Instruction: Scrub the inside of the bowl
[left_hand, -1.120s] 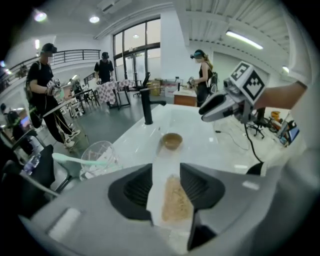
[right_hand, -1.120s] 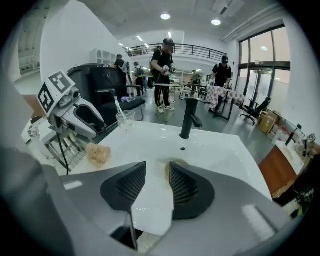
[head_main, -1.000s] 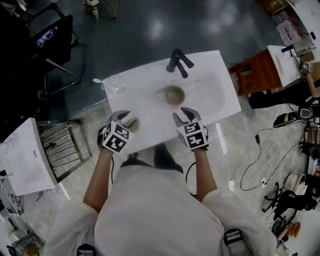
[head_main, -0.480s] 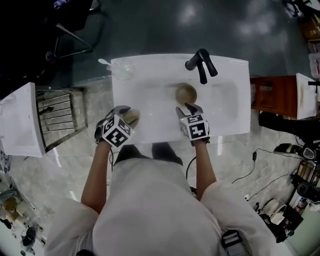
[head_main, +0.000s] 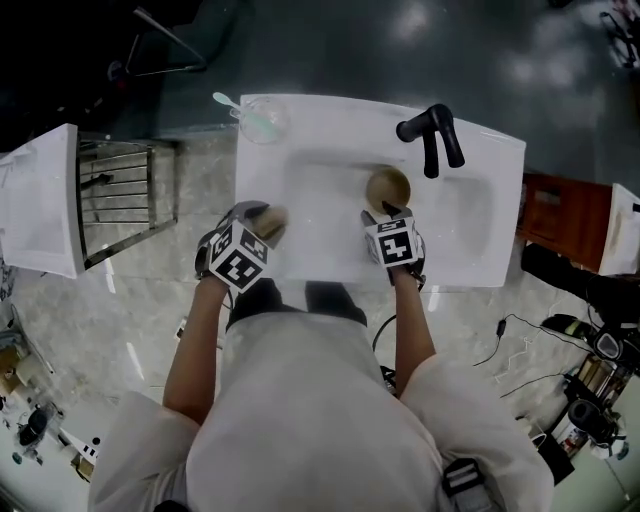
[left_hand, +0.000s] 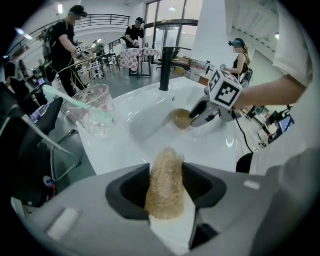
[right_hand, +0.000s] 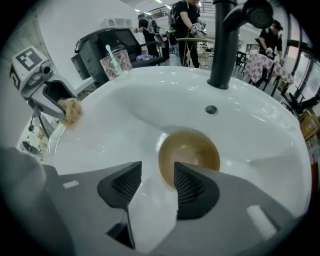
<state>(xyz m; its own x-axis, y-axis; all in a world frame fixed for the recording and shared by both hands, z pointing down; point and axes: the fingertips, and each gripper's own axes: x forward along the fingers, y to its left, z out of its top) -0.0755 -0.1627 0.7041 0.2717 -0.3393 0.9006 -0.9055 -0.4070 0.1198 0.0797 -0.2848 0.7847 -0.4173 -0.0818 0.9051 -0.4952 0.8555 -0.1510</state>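
Just past the right gripper's (right_hand: 157, 175) jaws, empty and just opened wider, sits the bowl (right_hand: 190, 152); the left gripper's (left_hand: 167, 172) jaws, just tightened on the scourer (left_hand: 164, 192), stand farther off.

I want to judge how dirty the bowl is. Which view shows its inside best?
The right gripper view: the bowl lies close, most of its brown inside showing. The head view shows the bowl small, from above; the left gripper view, far off at a low angle.
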